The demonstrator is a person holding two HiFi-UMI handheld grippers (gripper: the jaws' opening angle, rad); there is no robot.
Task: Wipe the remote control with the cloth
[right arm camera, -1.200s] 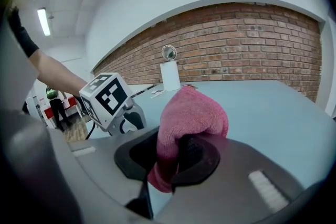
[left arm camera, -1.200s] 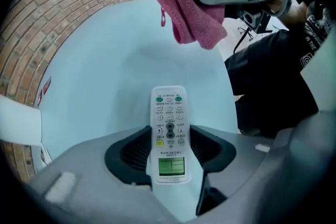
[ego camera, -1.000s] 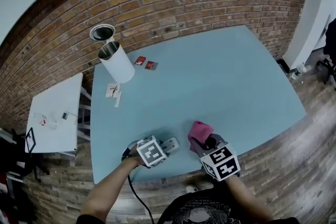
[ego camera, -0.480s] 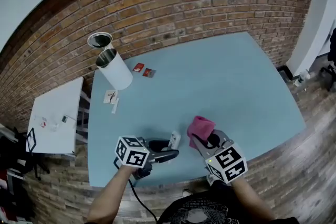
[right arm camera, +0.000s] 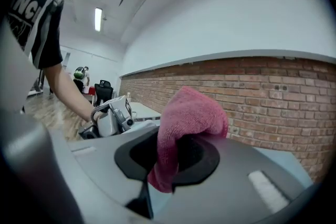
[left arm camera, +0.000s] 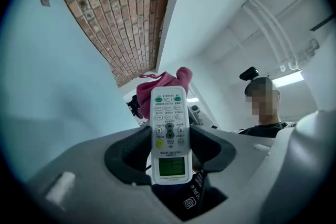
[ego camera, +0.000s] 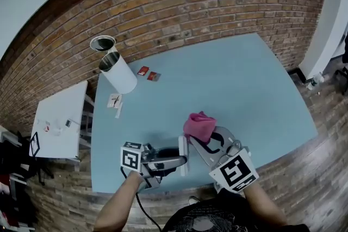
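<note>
Approach to wiping: cloth (ego camera: 199, 125) just beside remote control (left arm camera: 169, 134).
We are clamping the remote control in the left claw (left arm camera: 169, 150) and the cloth in the right claw (right arm camera: 176, 157), above the counter (ego camera: 239, 84); next, we judge, the cloth needs pressing along its face.

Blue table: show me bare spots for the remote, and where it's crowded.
Bare: the blue table on its right half, brick wall to near edge, and the middle between the red packets and the cloth. Crowded: the far left corner around the white bin, and the near edge around the left gripper and right gripper.
</note>
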